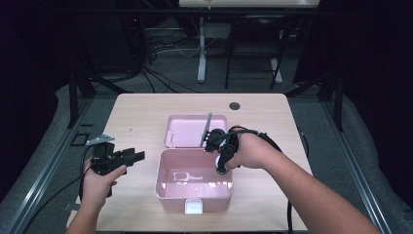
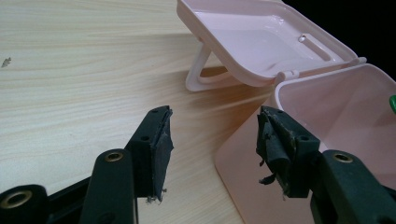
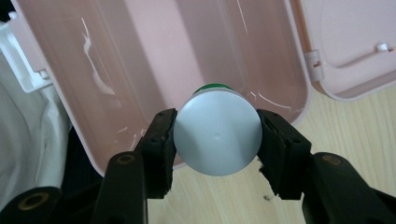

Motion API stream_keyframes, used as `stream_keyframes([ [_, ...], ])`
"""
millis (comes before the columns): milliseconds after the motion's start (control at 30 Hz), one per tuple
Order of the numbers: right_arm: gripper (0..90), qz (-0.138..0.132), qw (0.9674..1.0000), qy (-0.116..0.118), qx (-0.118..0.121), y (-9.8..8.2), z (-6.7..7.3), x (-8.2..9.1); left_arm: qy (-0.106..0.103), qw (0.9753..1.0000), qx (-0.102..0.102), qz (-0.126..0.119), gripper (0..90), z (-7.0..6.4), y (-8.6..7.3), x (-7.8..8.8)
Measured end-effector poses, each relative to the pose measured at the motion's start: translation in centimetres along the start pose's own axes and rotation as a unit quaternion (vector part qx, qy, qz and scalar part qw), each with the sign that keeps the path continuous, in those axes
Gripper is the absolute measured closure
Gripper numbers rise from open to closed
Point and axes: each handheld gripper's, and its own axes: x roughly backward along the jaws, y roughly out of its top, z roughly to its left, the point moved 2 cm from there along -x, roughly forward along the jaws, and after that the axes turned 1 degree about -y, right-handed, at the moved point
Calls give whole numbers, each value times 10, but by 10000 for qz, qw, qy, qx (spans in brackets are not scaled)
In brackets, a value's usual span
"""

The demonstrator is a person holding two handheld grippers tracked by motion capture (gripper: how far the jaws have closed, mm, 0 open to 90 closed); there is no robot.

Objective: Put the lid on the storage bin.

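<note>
1. One pink box (image 1: 195,192) sits open at centre frame in the high view, its one lid (image 1: 187,130) lying flat behind it.
2. One right gripper (image 3: 216,140) pinches one white-capped bottle (image 3: 217,139) at the box's right rim.
3. One left gripper (image 2: 212,140), at lower left, has its jaws spread, empty.

I work in a lab-like recording space. My wooden table (image 1: 146,112) sits inside dark curtains, with cables (image 1: 160,73) across the far floor and a metal desk leg (image 1: 201,48) beyond.
</note>
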Motion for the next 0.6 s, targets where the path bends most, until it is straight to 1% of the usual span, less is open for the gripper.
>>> stream_keyframes([
  [67, 500, 49, 9999, -18, 90, 1, 1, -3, 3, 10000, 0, 10, 452, 0, 0, 0],
  [333, 500, 109, 9998, 23, 193, 2, 1, -13, -2, 10000, 11, 3, 452, 0, 0, -1],
  [467, 500, 191, 9995, 8, 263, 3, 2, -18, -1, 10000, 21, -34, 452, 1, 0, -1],
  [567, 500, 242, 9993, 17, 287, 4, 3, -22, 40, 10000, 6, -34, 452, 1, 0, -1],
  [600, 500, 246, 9993, 21, 286, 4, 3, -24, 101, 9999, -23, -10, 453, 1, 0, -1],
])
